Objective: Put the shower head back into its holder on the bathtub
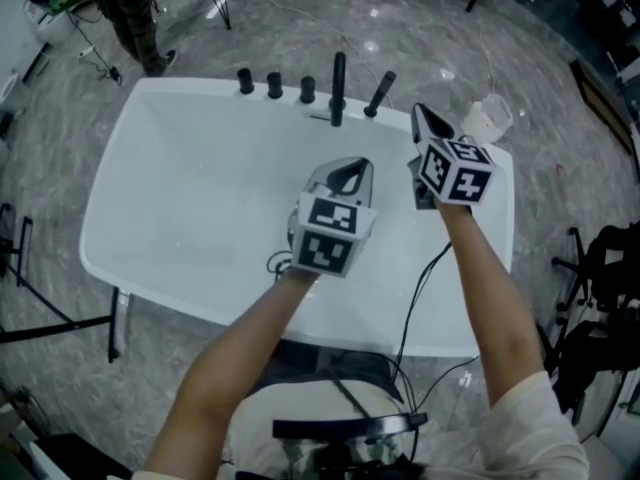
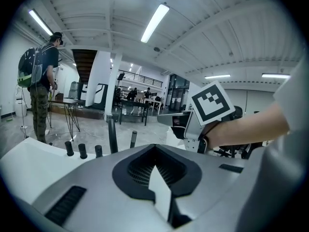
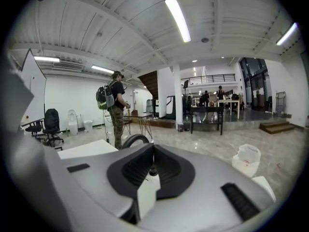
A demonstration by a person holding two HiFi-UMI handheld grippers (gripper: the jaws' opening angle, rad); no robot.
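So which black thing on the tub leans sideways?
The rightmost black rod, beside the tall post. It tilts; the post and three short knobs stand straight.

We counted one bathtub (image 1: 150, 168), three short knobs (image 1: 274, 85), one tall spout (image 1: 339, 88), one shower head (image 1: 380, 93), two grippers, the left gripper (image 1: 352, 171) and the right gripper (image 1: 424, 116), and one standing person (image 1: 135, 18).
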